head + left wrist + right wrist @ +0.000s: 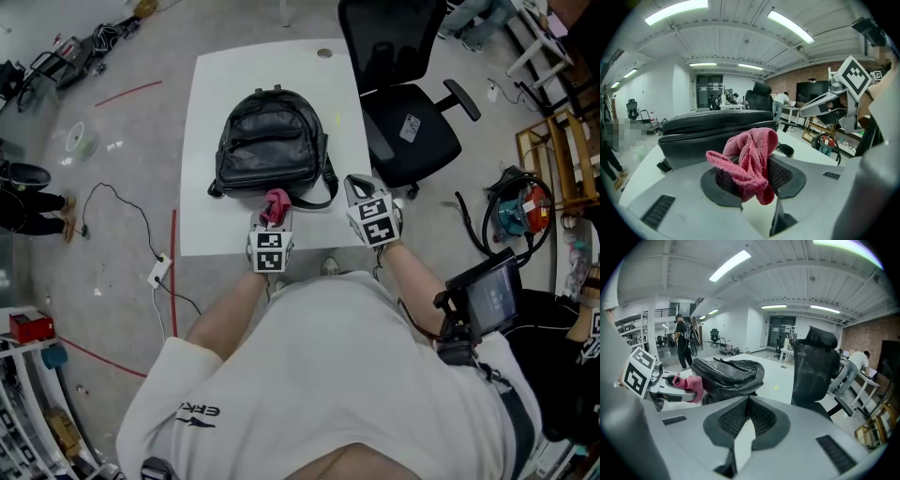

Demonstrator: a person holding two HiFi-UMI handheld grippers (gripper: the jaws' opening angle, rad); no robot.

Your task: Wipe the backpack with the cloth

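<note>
table centre, white | chair upper right (black, on wheels) | power strip left | screen lower right

The black leather backpack lies flat in the middle of the white counter. Its front pocket faces up, its top handle points to the far edge, and a dark strap loops out at its near right corner. The pink terry cloth is crumpled and pinched between the jaws of the left hand-held gripper. Its bunched folds spill above and over them, just beside the backpack's near edge.
</note>
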